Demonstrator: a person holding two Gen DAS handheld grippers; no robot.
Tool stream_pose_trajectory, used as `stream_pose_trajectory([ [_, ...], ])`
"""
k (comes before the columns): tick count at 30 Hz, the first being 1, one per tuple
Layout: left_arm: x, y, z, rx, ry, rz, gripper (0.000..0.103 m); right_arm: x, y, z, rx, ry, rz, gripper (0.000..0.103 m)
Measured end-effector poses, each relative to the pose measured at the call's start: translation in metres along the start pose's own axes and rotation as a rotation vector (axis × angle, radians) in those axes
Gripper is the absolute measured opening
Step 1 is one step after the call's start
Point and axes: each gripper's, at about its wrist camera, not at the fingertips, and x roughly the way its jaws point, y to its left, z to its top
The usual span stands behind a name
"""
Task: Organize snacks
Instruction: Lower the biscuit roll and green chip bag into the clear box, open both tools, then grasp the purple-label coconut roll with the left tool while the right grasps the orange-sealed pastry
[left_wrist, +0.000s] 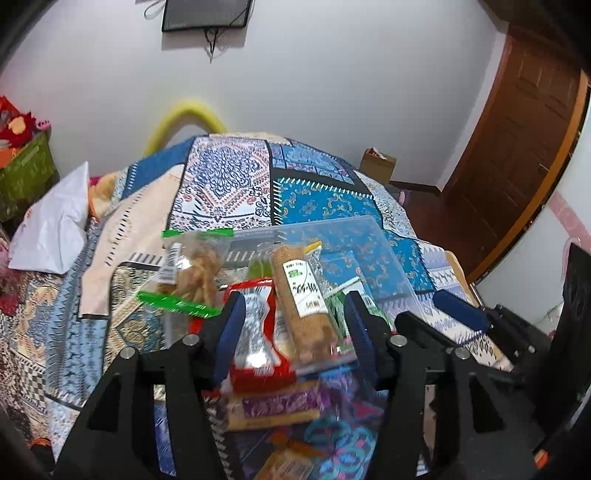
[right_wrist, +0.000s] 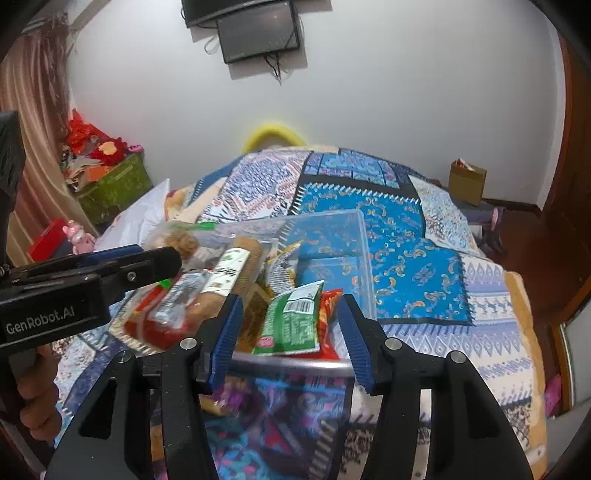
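Clear plastic box (right_wrist: 360, 258) sat overfull with snacks (right_wrist: 291, 317); both claws, left (left_wrist: 293, 328) and right (right_wrist: 290, 332), hung partly open, holding nothing; nudging could spill packets onto the quilt (right_wrist: 424, 258).

Clear plastic bin (right_wrist: 364, 258) on quilt, snack packets (right_wrist: 291, 317) heaped inside
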Motion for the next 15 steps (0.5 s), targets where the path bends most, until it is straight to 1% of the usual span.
stream_pose_trajectory([
  [3,-0.019,0.001,-0.012,0.015,-0.012,0.014,0.059,-0.012,0.004,-0.004,-0.006,-0.018,0.005,0.056],
  [7,-0.035,0.004,-0.033,0.030,-0.001,0.024,0.062,-0.025,0.013,-0.014,-0.017,-0.019,0.015,0.056],
  [11,-0.041,0.011,-0.060,0.046,0.024,0.044,0.062,-0.031,0.020,-0.028,-0.029,-0.003,0.020,0.057],
  [15,-0.037,0.026,-0.095,0.068,0.068,0.079,0.062,-0.032,0.028,-0.047,-0.029,0.032,0.034,0.057],
])
